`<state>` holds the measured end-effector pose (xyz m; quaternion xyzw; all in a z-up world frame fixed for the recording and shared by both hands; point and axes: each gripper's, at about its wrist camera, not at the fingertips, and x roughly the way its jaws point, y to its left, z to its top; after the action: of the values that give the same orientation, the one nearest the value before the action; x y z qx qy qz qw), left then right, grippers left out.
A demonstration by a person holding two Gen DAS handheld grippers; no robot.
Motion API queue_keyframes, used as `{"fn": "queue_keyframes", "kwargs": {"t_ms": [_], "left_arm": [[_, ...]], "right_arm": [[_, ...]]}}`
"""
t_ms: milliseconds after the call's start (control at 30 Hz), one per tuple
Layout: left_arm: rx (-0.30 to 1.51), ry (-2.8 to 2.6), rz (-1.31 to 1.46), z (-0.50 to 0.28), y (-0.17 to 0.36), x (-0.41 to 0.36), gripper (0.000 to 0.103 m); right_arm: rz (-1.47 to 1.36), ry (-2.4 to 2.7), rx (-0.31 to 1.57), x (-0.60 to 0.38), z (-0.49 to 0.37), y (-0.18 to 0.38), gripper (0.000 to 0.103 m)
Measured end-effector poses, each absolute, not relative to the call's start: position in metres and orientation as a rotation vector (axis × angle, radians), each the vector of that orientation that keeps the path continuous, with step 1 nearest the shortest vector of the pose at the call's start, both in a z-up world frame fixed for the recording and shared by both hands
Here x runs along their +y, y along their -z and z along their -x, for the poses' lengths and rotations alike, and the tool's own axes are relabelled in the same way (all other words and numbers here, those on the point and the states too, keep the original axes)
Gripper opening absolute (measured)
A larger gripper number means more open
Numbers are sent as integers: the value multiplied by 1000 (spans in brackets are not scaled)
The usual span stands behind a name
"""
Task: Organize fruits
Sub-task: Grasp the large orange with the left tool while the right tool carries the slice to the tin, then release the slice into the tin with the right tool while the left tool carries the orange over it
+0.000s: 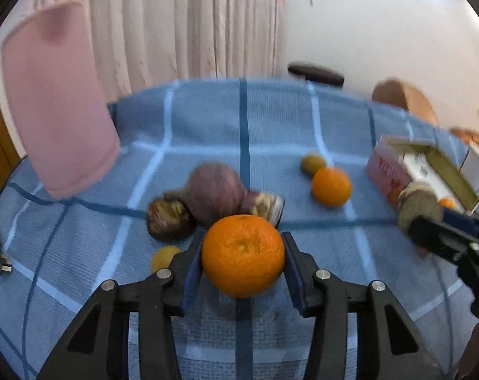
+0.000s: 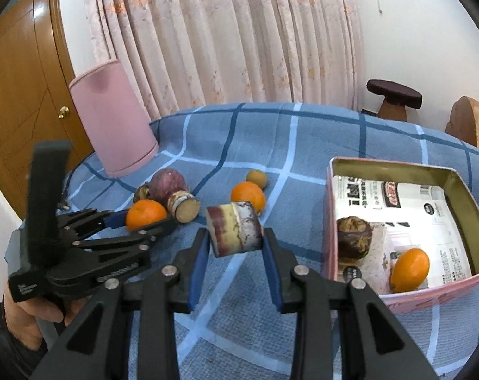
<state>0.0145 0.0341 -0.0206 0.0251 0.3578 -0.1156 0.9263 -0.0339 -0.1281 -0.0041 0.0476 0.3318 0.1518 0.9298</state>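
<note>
My left gripper (image 1: 243,255) is shut on an orange (image 1: 243,256) and holds it above the blue checked cloth; it also shows in the right wrist view (image 2: 146,218). My right gripper (image 2: 234,239) is shut on a short sugarcane piece (image 2: 234,232), left of the pink tin box (image 2: 394,166). The box holds a dark round fruit (image 2: 355,237) and a small orange fruit (image 2: 409,269). On the cloth lie another orange (image 2: 248,197), a small yellow-green fruit (image 2: 256,179), a purple bulb (image 2: 167,185) and a cut cane piece (image 2: 184,207).
A pink cylinder (image 2: 113,120) stands at the back left of the table. A small yellow fruit (image 1: 165,256) and a dark fruit (image 1: 170,220) lie near the left gripper. A cable and plug (image 1: 0,261) lie at the table's left edge. A stool (image 2: 394,98) and chair stand behind.
</note>
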Motion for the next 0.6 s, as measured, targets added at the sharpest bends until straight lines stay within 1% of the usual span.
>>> {"fn": "queue_keyframes", "kwargs": {"t_ms": [100,233,367,600], "left_arm": [[627,220,-32,-1,4,31,48],[553,238,-7,9,-10,22,48],[559,270,-3,7,-12,4,48],[550,348,-61,8,-18,-51,48]], "right_arm": [[-94,-297,645,-132,38,-3,37],[-53,-247,580,-138,45,-16,37],[-31,-182,535,-154,49,-26,37],[-66,-76,510,-204,50,-31,37]]}}
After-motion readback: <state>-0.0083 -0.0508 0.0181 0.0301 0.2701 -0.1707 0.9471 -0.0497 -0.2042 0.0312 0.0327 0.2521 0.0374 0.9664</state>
